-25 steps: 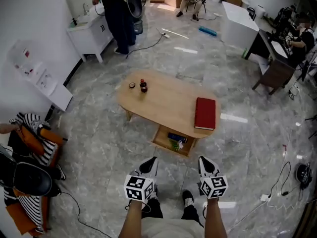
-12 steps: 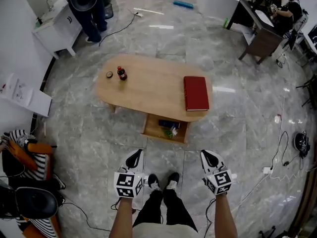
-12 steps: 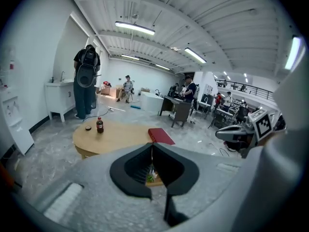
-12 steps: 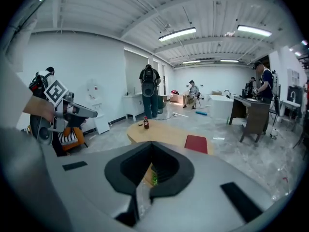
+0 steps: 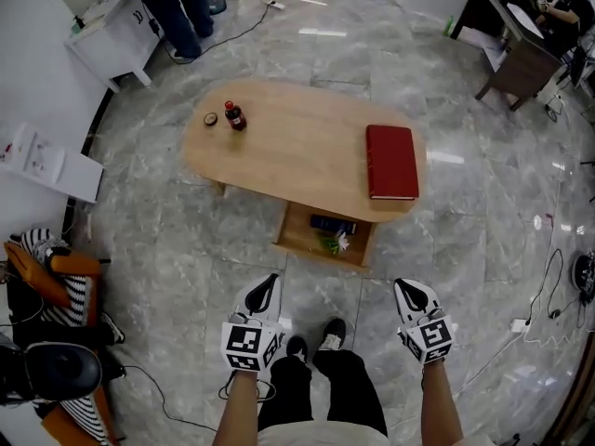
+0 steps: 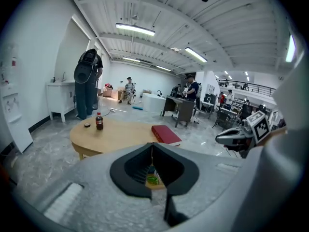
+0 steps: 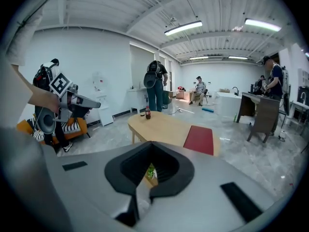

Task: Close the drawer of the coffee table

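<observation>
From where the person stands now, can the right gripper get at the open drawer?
Probably not yet: the right gripper hangs well short of the drawer, though only bare floor lies between.

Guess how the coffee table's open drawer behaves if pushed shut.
Drawer looks like rigid wood: probably slides straight without flexing. Small items inside seem loose and may shift. The upright bottle on the tabletop is narrow; a hard shove might tip it.
</observation>
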Demonstrator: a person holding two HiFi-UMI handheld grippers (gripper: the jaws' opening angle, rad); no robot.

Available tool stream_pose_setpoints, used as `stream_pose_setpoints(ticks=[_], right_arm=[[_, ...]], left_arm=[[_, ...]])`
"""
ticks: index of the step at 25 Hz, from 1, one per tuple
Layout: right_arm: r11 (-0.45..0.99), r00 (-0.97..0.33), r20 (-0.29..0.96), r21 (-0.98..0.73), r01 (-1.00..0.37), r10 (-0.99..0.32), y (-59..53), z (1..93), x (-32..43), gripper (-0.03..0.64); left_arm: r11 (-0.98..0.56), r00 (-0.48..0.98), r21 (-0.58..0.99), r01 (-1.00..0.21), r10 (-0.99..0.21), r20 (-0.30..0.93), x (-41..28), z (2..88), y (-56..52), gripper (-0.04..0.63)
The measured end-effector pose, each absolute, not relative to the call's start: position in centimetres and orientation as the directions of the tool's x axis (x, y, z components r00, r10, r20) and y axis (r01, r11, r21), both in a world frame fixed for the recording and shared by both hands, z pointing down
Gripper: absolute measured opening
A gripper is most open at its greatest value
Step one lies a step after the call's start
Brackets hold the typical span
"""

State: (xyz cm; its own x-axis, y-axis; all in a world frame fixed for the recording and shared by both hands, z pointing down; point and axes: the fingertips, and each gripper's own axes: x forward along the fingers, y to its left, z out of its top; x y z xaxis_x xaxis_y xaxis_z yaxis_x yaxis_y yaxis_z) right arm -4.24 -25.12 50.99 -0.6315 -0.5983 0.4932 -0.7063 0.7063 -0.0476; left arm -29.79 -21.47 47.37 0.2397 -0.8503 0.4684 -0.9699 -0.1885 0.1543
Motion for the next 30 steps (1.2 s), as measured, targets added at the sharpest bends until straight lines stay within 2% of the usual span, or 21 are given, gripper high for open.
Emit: stream_pose_setpoints(ticks=[13,17,21,24,28,30], right_arm=[[0.768,-0.685,0.425,0.04,-0.639,-0.592,-29.3,72.9,-4.1,0.017],[0.754,-0.696,0.369,0.02,-0.657,-0.616,-30.1,77.6,-2.5,0.018],[0.781,-0.73,0.351,0.006,-0.624,-0.586,-29.5,80.9,-1.4,0.019],[0.803,-0.75,0.347,0.012,-0.596,-0.563,-28.5,82.6,-0.8,0.073],[0.844,-0.801,0.315,0.0,-0.536,-0.509,-27.1,83.2,-1.0,0.102],[0.87,-0.818,0.333,0.015,-0.492,-0.468,-26.2,83.6,-1.8,0.149]], left_arm=[[-0.197,0.232,0.128,-0.972,-0.88,0.414,-34.1,72.4,-24.2,0.009],[-0.206,0.24,0.127,-0.97,-0.889,0.391,-34.6,79.4,-24.8,0.009],[-0.208,0.244,0.134,-0.969,-0.897,0.369,-34.8,84.5,-25.3,0.009],[-0.192,0.239,0.165,-0.967,-0.908,0.343,-34.9,86.9,-25.7,0.009],[-0.219,0.264,0.172,-0.961,-0.912,0.313,-33.9,88.8,-26.1,0.009],[-0.229,0.274,0.172,-0.958,-0.908,0.318,-33.4,89.5,-26.2,0.009]])
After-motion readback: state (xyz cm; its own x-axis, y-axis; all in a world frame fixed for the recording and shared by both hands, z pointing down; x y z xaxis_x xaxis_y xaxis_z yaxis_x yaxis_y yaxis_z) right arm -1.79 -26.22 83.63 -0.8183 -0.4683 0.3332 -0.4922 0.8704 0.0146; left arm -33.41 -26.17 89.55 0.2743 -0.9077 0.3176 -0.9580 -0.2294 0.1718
